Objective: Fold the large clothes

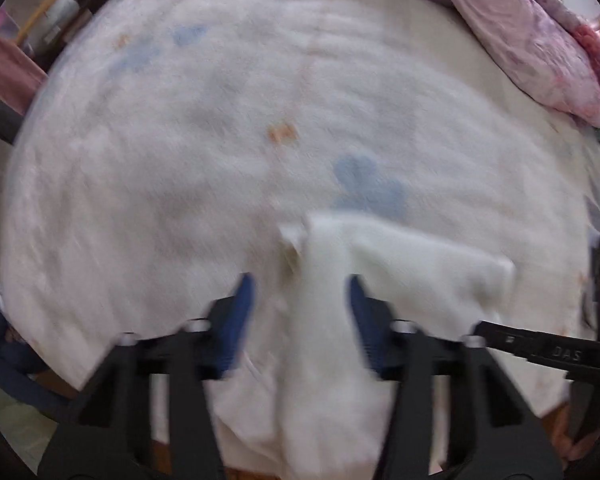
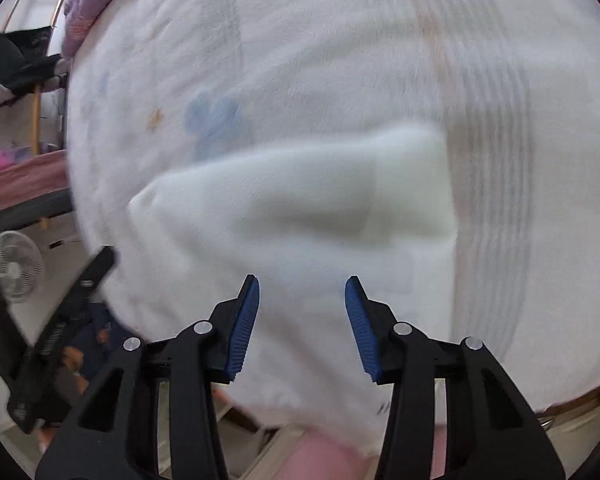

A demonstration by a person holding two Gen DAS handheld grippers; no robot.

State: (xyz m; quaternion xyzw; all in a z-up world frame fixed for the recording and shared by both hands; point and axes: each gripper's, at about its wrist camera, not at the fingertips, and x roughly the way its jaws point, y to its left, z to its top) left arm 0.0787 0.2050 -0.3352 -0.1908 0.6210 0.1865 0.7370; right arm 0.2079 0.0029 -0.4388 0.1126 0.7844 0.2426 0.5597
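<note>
A white garment [image 1: 380,264] lies partly folded on the bed near its front edge; it also shows in the right wrist view [image 2: 300,200] as a folded white shape. My left gripper [image 1: 302,284] is open, with a strip of the white cloth running between its blue pads, not pinched. My right gripper [image 2: 302,286] is open and empty just above the garment's near part. Both views are blurred by motion. The other gripper's black body shows at the right edge of the left view [image 1: 548,350] and at the left of the right view [image 2: 60,340].
The bed is covered with a white fleecy blanket [image 1: 180,140] with faint blue and orange prints. A pink quilt [image 1: 540,40] lies at the far right corner. A fan [image 2: 14,264] stands on the floor at the left.
</note>
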